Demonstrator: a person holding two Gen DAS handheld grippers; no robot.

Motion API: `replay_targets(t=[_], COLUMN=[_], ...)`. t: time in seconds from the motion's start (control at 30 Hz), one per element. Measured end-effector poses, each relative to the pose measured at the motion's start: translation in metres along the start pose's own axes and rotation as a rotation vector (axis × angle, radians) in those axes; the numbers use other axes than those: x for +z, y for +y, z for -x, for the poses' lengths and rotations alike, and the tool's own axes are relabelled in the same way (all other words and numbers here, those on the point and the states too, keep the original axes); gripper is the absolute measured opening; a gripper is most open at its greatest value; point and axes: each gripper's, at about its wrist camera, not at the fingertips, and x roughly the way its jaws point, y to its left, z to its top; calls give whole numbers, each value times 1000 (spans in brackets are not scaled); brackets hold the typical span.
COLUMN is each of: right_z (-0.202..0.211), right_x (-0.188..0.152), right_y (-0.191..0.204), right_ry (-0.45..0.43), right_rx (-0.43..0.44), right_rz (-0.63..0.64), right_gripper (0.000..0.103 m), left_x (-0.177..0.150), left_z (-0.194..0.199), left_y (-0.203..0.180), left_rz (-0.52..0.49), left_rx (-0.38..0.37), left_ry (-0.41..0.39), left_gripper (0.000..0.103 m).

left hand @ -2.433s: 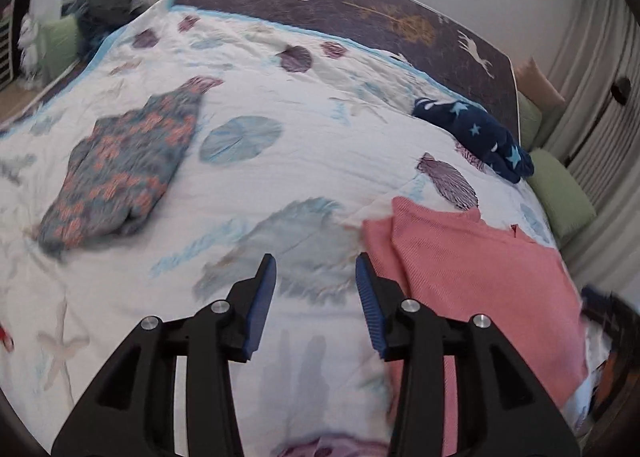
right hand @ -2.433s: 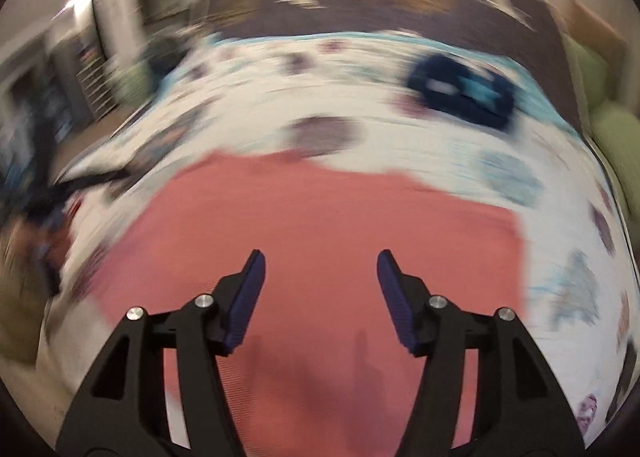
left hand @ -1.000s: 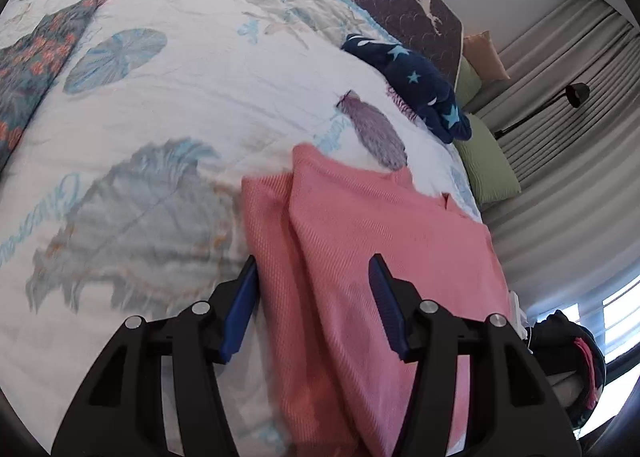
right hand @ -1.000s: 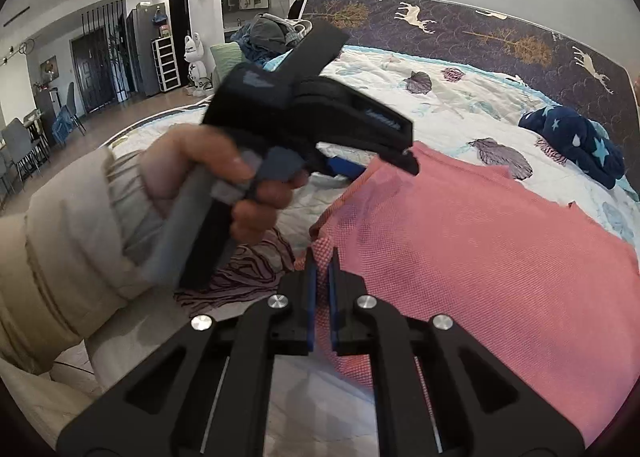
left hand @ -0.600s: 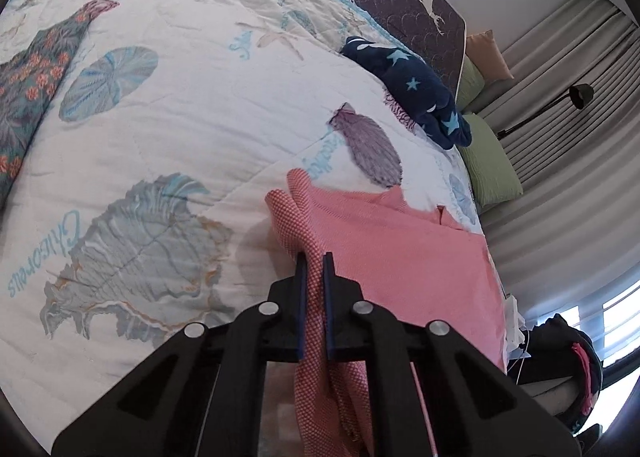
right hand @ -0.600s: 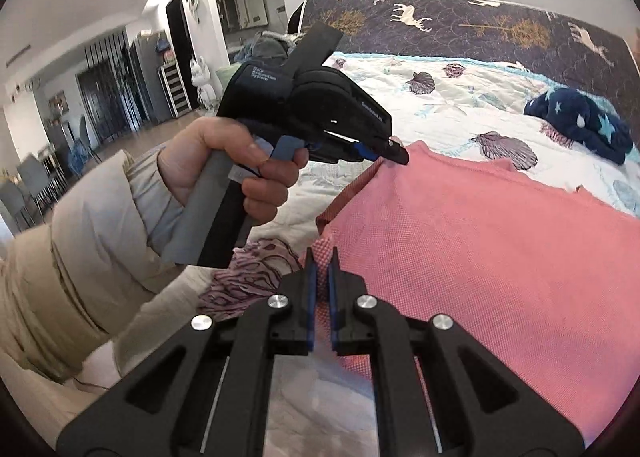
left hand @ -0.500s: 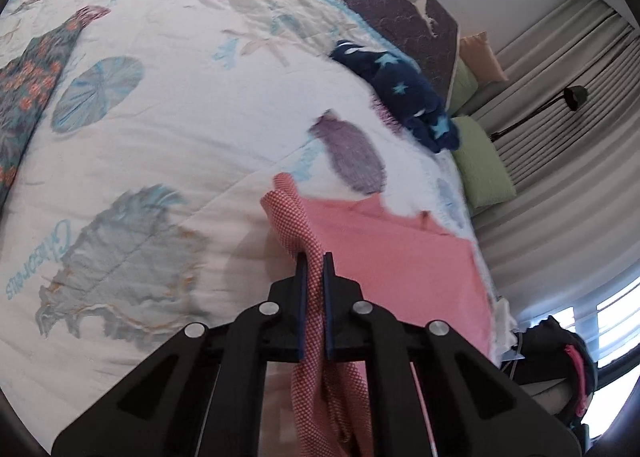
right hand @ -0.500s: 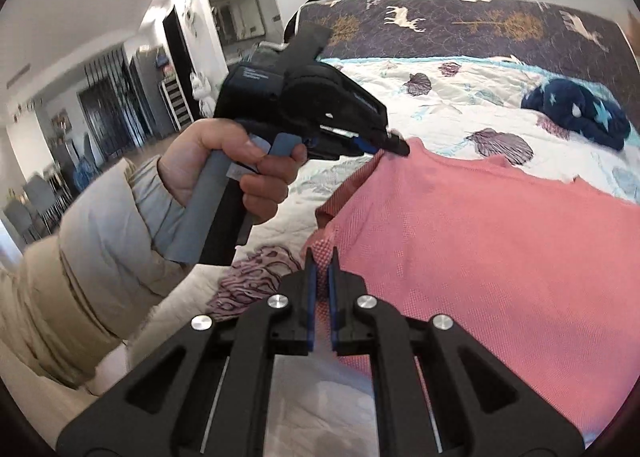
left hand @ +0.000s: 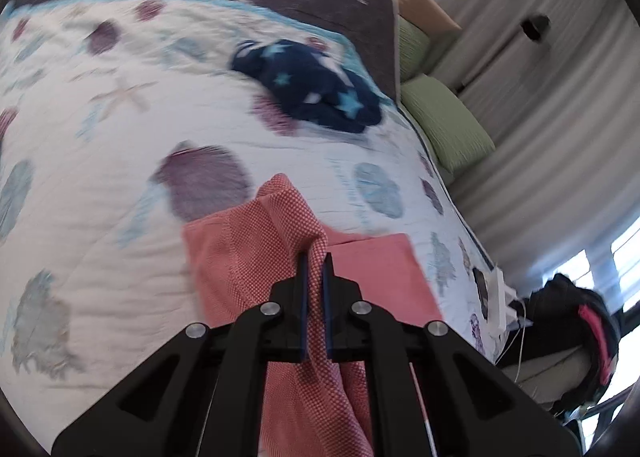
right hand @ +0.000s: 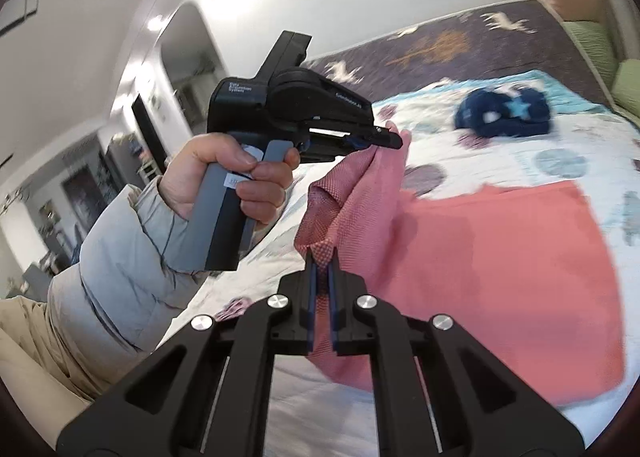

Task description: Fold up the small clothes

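Both grippers' blue-padded jaws are clamped on an edge of the coral-pink knitted garment [right hand: 500,277]: the left gripper [left hand: 314,257] and the right gripper [right hand: 321,255] lift that edge while the rest lies on the white shell-print quilt [left hand: 100,161].

quilted bed [left hand: 100,145] bears a pink garment [right hand: 500,277] and navy star garment [left hand: 316,93].

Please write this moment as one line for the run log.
phase: fold | left hand-held gripper: shut on pink garment | right hand-held gripper: shut on same edge | edge raised off bed quilt
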Motion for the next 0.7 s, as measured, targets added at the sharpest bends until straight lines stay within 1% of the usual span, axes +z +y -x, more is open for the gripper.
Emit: replay_targets(t=[0.07,0.17,0.23,0.33,0.5,0.6,0.7], right_z=[15,43,56,74,89,91,89], right_x=[1,0,-4,-13,-39,-52,-61], right_y=[-13,-40,-56,-83,-123,-138,-147], right_ry=[-33,-82,-101,-114,-94,-79,-53], right_rx=[-28,-84,-113,-155,-215,-218,-211], right_rz=[-23,-66,-93,-147,-251,-302,-325], right_gripper=[5,5,5,5,5,5,5], left_x=[4,7,7,-2,-20,-29,-36], left_z=[-15,-40,-60,-88,-139,-158,-170], left_y=[-30,-70,-94,-123,-154,-159,-165], left_rz=[-58,-112,-153,-201,-252,-271,-296], left_rx=[-2,-23,-29,-18,15,39,60], left_ry=[12,43,69,118,197,228,244], left_gripper=[5,5,5,5,5,5,6])
